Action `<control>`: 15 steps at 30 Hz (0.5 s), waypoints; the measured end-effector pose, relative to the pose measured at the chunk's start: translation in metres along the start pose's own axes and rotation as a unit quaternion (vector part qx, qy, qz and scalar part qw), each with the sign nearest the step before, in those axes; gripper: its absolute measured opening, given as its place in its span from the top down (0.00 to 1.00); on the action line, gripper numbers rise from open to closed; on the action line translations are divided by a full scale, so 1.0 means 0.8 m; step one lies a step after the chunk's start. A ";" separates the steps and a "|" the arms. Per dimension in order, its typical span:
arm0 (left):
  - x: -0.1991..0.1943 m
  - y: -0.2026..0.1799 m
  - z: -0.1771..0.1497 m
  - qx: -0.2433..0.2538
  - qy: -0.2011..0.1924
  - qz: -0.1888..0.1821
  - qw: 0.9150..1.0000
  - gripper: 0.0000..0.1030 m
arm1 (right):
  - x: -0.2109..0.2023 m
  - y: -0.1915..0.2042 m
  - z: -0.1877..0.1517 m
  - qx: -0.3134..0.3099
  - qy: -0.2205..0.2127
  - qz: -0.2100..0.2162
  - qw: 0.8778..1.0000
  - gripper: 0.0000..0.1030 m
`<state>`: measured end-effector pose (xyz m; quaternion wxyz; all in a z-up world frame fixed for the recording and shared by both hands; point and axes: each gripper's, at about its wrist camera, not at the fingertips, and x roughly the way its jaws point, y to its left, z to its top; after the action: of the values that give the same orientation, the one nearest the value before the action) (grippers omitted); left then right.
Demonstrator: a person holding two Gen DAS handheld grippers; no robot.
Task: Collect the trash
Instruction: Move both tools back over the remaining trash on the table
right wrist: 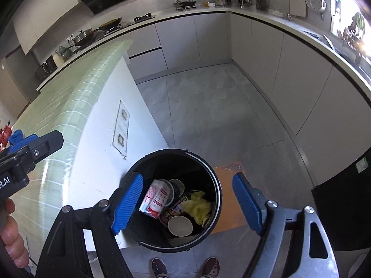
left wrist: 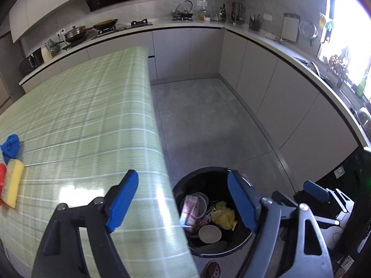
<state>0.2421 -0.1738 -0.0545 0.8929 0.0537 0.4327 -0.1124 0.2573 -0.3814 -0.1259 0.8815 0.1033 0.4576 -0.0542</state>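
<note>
Both grippers are held above a black trash bin (right wrist: pixel 215 185) that stands on the grey floor (right wrist: pixel 220 106) just beside the right edge of the tabletop (left wrist: pixel 92 115), which is covered in a green checked cloth.

The right gripper (right wrist: pixel 187 202) is seen directly over the bin's mouth, its blue-padded fingers (right wrist: pixel 127 200) spread wide with nothing gripped between them. Inside the bin a pink and white carton (right wrist: pixel 155 198) is seen leaning against the left wall, with a crumpled yellow wrapper (right wrist: pixel 197 205) to its right, a round paper cup (right wrist: pixel 180 225) lying near the front wall and a further round lid or cup (right wrist: pixel 177 185) behind the carton. A printed packet is partly hidden beneath these.

The left gripper (left wrist: pixel 183 202) is positioned over the tabletop's right edge, one finger above the cloth and the other above the bin; its fingers (left wrist: pixel 121 200) are likewise held wide apart and empty. The same carton (left wrist: pixel 190 210) and yellow wrapper (left wrist: pixel 223 215) are visible between them, down in the bin.

Near the left edge of the tabletop a blue cloth (left wrist: pixel 10 147), a yellow sponge (left wrist: pixel 14 185) and a red item (left wrist: pixel 2 176) are left lying close together. At the bottom of the right wrist view two patterned shoes (right wrist: pixel 160 267) are seen on the floor in front of the bin, and a hand (right wrist: pixel 10 231) is visible at the left border.
</note>
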 end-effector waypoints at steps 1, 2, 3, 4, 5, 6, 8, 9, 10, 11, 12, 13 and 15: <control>-0.003 0.005 0.001 -0.003 0.000 -0.001 1.000 0.22 | -0.005 0.005 0.000 -0.002 -0.002 0.001 1.000 0.21; -0.010 0.010 0.000 -0.006 -0.002 -0.002 1.000 0.22 | -0.010 0.010 0.001 -0.006 -0.004 0.000 1.000 0.21; -0.010 0.016 0.002 -0.007 -0.003 -0.001 1.000 0.22 | -0.013 0.014 0.001 -0.009 -0.003 -0.002 1.000 0.21; -0.014 0.022 0.003 -0.008 -0.004 -0.001 1.000 0.22 | -0.017 0.019 0.002 -0.011 -0.002 -0.003 1.000 0.21; -0.019 0.026 0.003 -0.009 -0.005 -0.002 1.000 0.22 | -0.024 0.025 0.002 -0.011 -0.002 -0.001 1.000 0.21; -0.026 0.032 0.001 -0.010 -0.008 -0.002 1.000 0.22 | -0.030 0.030 0.003 -0.011 -0.005 -0.001 1.000 0.21; -0.037 0.043 0.001 -0.010 -0.012 -0.003 1.000 0.22 | -0.045 0.041 0.005 -0.011 -0.015 0.000 1.000 0.21; -0.042 0.050 0.000 -0.011 -0.014 -0.003 1.000 0.22 | -0.052 0.048 0.006 -0.011 -0.020 -0.001 1.000 0.21; -0.048 0.056 0.000 -0.011 -0.015 -0.004 1.000 0.22 | -0.063 0.057 0.006 -0.009 -0.027 0.001 1.000 0.21; -0.055 0.064 -0.001 -0.012 -0.018 -0.004 1.000 0.22 | -0.070 0.066 0.006 -0.008 -0.031 0.003 0.999 0.21; -0.062 0.072 -0.003 -0.012 -0.022 -0.004 1.000 0.22 | -0.075 0.072 0.007 -0.008 -0.034 0.005 0.999 0.21; -0.068 0.081 -0.004 -0.012 -0.025 -0.004 1.000 0.22 | -0.081 0.081 0.007 -0.007 -0.038 0.008 0.999 0.21; -0.080 0.101 -0.008 -0.013 -0.032 -0.005 0.999 0.22 | -0.095 0.103 0.004 -0.006 -0.049 0.011 0.999 0.21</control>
<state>0.2187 -0.0843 -0.0087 0.9062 0.0367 0.4059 -0.1126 0.2321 -0.3024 -0.0511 0.9041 0.1001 0.4128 -0.0465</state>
